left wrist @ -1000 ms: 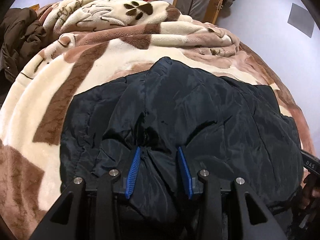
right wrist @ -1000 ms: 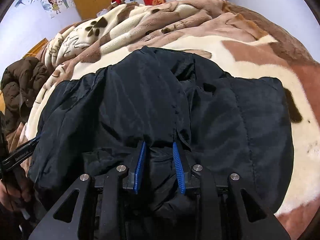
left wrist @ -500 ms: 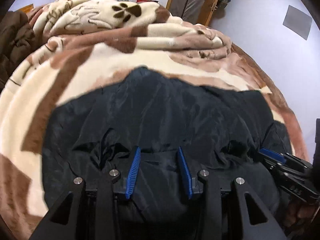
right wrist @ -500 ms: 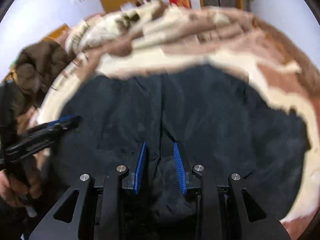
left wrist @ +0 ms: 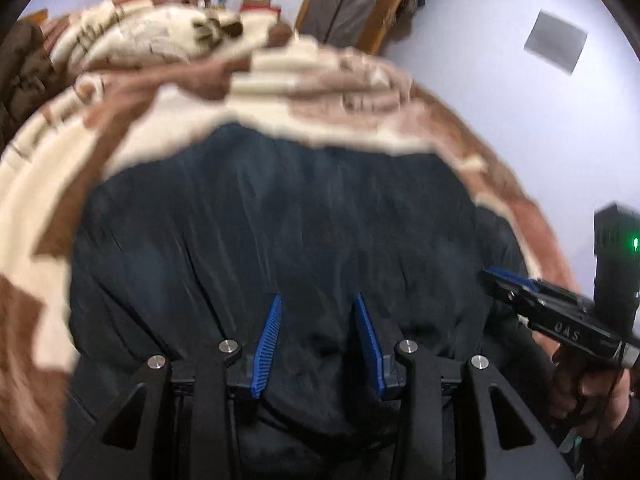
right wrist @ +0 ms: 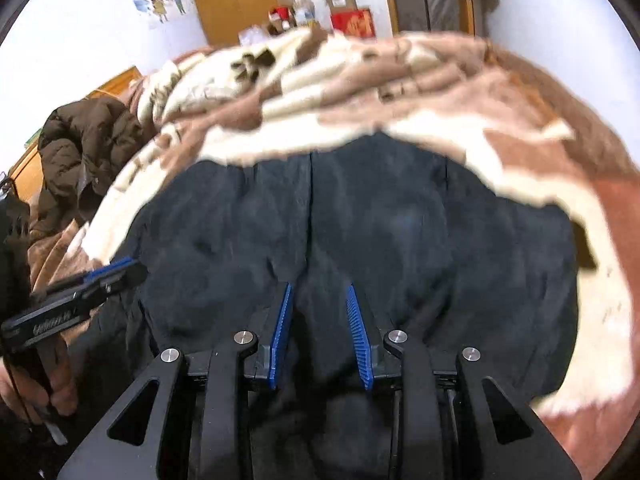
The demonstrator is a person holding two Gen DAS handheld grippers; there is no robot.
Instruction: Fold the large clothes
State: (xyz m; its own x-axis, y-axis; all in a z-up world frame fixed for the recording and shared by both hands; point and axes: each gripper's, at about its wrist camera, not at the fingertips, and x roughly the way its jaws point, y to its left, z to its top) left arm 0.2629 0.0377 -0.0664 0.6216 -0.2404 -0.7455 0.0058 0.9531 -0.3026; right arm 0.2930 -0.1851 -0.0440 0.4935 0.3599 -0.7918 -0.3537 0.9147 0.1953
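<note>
Tools left (left wrist: 318,300) and right (right wrist: 318,290) each clamp black jacket (left wrist: 304,216) fabric.

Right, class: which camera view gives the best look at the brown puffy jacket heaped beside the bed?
The right wrist view: the brown puffy jacket shows as a whole quilted heap left of the patterned blanket. The left wrist view catches only a dark, blurred sliver at its left edge.

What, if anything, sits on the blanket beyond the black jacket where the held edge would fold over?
Nothing visible. Both grippers, left and right, grip the black jacket. Only bare blanket lies beyond it; the brown coat sits off to the side.
</note>
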